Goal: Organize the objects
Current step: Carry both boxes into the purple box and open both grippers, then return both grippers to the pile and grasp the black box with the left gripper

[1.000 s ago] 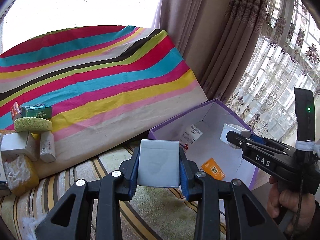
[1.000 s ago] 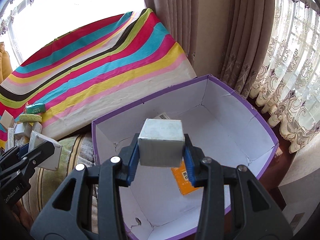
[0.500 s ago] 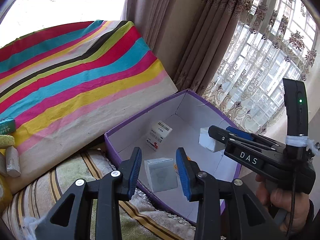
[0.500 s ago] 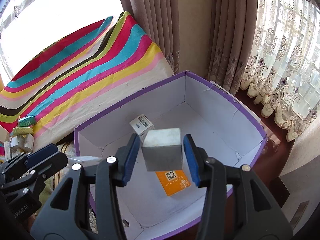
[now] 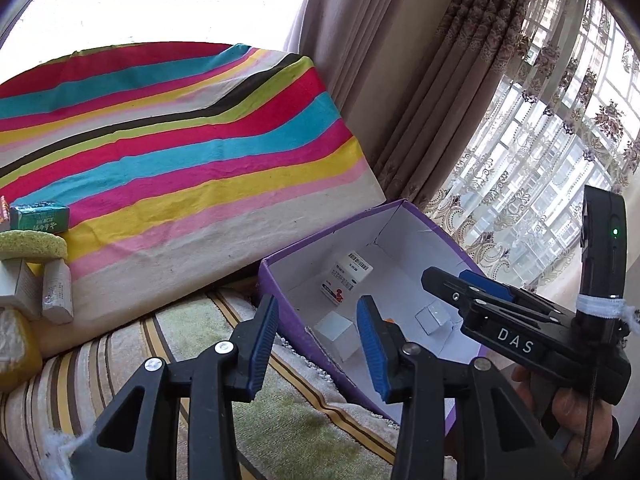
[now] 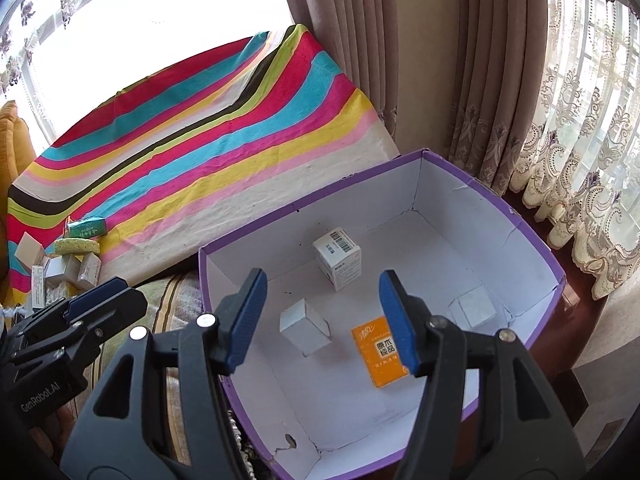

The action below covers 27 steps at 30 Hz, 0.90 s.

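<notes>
1. Sitting inside the purple-rimmed white cardboard box: a plain white cube carton near the left wall, a second small white cube toward the right corner, a barcode-labelled white carton at the back, and a flat orange packet on the floor.
2. Left gripper hangs over the box's near-left rim, jaws spread, nothing between them.
3. Right gripper hovers above the box interior, jaws wide apart, also empty.
4. Remaining items lie well apart on the striped multicolour cloth: a green packet, a yellow-green sponge, and several small white cartons, clustered at the far left.
5. Judgement: the pile is only partly cleared; next is likely a return trip for more.
6. Risks: the two grippers sit close together, so swinging left could knock them or clip the box rim and shift the light box. The clustered cartons touch one another; a wide approach may nudge neighbours or pinch two at once.
</notes>
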Each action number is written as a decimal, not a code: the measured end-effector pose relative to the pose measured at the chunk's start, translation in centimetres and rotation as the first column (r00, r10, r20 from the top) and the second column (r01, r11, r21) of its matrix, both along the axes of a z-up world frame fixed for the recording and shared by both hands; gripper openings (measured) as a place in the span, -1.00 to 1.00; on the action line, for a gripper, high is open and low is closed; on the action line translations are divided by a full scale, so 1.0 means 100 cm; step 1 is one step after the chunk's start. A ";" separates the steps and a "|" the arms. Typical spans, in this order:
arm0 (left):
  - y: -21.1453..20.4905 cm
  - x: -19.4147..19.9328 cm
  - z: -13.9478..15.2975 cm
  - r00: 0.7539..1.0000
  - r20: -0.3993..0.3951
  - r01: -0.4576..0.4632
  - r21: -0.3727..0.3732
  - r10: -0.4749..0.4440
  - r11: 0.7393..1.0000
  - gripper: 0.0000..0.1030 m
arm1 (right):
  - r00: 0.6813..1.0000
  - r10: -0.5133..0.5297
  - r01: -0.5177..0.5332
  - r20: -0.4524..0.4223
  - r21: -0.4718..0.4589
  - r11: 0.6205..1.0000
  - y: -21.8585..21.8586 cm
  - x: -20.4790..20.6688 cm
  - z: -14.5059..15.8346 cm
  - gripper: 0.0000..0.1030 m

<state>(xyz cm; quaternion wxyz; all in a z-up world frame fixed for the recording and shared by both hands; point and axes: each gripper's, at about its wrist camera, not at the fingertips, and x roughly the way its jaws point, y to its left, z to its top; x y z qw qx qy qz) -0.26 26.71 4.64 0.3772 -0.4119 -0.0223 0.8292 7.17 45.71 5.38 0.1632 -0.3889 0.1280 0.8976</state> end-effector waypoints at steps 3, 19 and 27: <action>-0.019 -0.004 -0.002 0.999 0.009 -0.051 0.005 0.051 0.999 -0.12 | 1.000 0.022 -0.022 -0.004 -0.008 1.000 -0.009 -0.002 0.000 0.24; -0.148 -0.006 -0.005 0.938 0.023 -0.347 0.038 0.346 0.937 -0.02 | 0.986 0.165 -0.164 0.003 -0.013 0.986 -0.076 -0.019 0.000 0.27; -0.236 0.010 -0.002 0.835 0.012 -0.550 0.052 0.550 0.834 0.13 | 0.971 0.237 -0.237 0.010 -0.005 0.971 -0.106 -0.028 -0.001 0.29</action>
